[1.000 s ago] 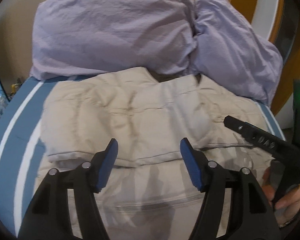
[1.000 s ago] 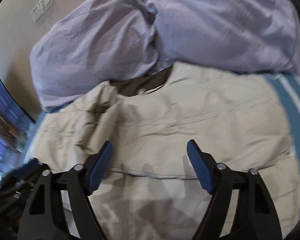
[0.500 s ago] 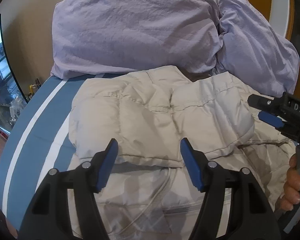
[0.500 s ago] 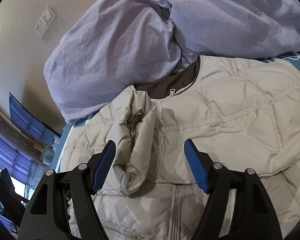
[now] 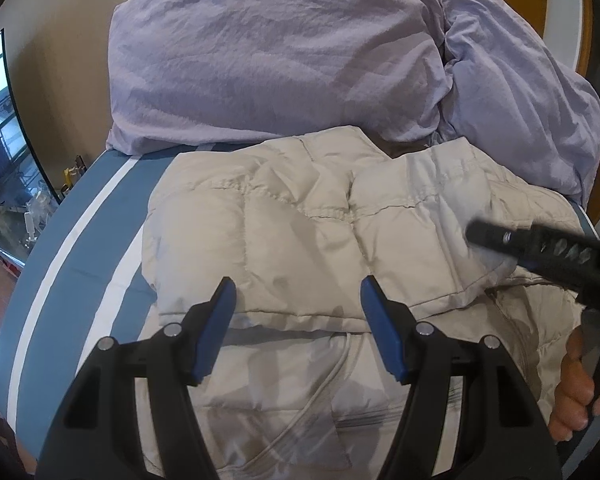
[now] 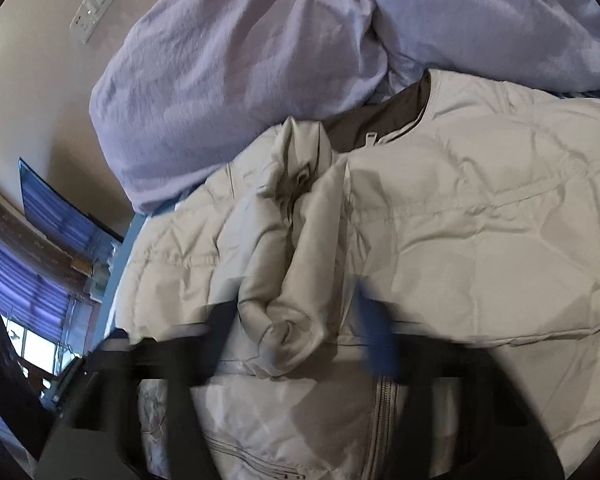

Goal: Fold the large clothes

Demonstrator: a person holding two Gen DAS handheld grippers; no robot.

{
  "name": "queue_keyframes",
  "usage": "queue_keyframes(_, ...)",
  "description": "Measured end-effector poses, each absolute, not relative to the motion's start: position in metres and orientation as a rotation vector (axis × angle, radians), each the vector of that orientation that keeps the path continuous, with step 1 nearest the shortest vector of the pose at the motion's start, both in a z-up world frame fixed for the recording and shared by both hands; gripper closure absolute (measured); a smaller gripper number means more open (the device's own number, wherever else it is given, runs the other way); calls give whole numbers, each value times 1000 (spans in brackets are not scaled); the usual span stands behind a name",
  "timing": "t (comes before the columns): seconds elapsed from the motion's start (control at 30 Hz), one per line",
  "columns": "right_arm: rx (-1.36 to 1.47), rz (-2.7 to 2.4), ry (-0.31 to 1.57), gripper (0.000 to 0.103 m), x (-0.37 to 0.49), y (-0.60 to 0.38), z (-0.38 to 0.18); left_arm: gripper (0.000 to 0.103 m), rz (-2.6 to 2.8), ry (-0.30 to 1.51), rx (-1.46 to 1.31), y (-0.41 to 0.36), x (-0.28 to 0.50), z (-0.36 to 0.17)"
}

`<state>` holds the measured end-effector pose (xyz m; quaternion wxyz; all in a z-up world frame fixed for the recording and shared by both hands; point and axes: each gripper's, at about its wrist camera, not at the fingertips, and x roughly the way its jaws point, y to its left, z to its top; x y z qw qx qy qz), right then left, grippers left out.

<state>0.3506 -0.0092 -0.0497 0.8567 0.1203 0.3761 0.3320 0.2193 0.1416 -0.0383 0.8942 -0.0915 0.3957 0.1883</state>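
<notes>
Both grippers are being drawn back nearer than a second ago, revealing more of the jacket (image 5: 300, 232).

It is being seen lying on the striped bed (image 5: 80, 240), collar far, by the pillows (image 5: 276, 52), sleeves folded in. Left gripper (image 5: 296, 320) is being held apart, empty; right gripper (image 6: 300, 332) is blurred, seemingly apart. Soft, puffy, slippery shell is judged; hem corners are being advised.

Right gripper (image 6: 296, 332) dropped closer over jacket's (image 6: 460, 240) bunched sleeve (image 6: 284, 272).
</notes>
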Motion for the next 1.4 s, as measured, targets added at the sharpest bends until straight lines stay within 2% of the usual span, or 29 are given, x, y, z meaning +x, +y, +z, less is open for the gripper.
queue_keyframes(0.03, 251, 699, 779, 85, 349, -11, -51, 38, 396, 821, -189, 143, 218, -38)
queue_keyframes(0.13, 247, 682, 706, 90, 343, -22, -47, 38, 409, 822, -195, 147, 216, -39)
queue_keyframes(0.3, 270, 601, 658, 90, 338, -47, -43, 38, 431, 830, -222, 156, 215, -42)
queue_keyframes(0.67, 302, 531, 760, 91, 350, -67, -81, 38, 453, 860, -224, 159, 220, -55)
queue_keyframes(1.17, 213, 503, 655, 90, 357, -60, -64, 38, 471, 872, -216, 160, 223, -61)
queue_keyframes(1.3, 200, 495, 690, 86, 365, -58, -73, 37, 474, 869, -212, 159, 222, -61)
queue_keyframes(1.4, 187, 465, 666, 65, 359, -63, -64, 35, 480, 866, -207, 159, 223, -61)
